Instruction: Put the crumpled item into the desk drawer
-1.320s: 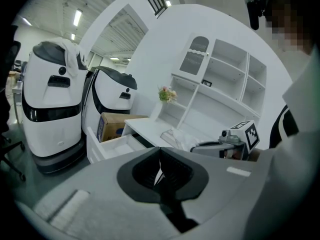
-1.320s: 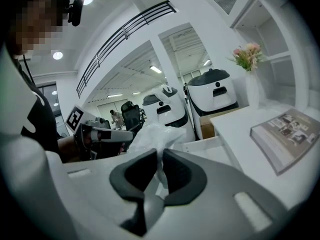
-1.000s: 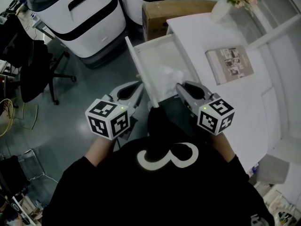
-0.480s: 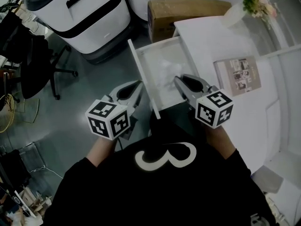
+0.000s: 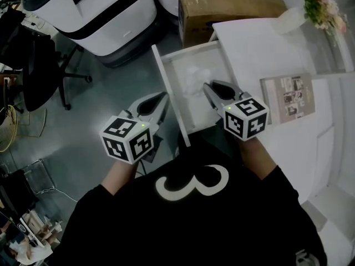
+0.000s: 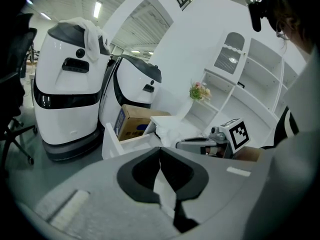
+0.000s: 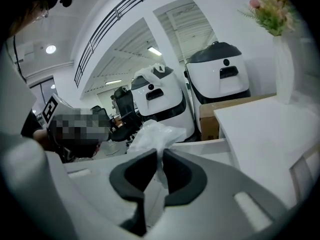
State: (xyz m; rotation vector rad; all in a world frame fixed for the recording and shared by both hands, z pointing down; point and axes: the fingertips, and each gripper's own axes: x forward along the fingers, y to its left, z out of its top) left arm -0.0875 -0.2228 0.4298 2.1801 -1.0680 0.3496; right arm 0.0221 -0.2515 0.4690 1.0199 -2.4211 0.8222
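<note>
The crumpled item (image 5: 193, 80) is a white plastic wad, pinched in my right gripper (image 5: 206, 86) and hanging over the open white desk drawer (image 5: 168, 81). In the right gripper view the wad (image 7: 154, 133) bulges out beyond the jaws of the right gripper (image 7: 161, 157), which are shut on a fold of it. My left gripper (image 5: 164, 96) hovers outside the drawer's left wall over the floor. Its jaws touch with nothing between them in the left gripper view (image 6: 160, 151), where the wad (image 6: 168, 129) and the drawer (image 6: 125, 140) show ahead.
The white desk top (image 5: 260, 49) lies right of the drawer with a booklet (image 5: 287, 97) and a vase of flowers (image 5: 319, 4). A cardboard box (image 5: 222, 7) stands behind the drawer. White machines (image 5: 94, 10) and a black chair (image 5: 39, 71) stand at left.
My right gripper has moved left and forward with the crumpled item, from the desk's edge to over the open drawer. The left gripper has stayed in place.
</note>
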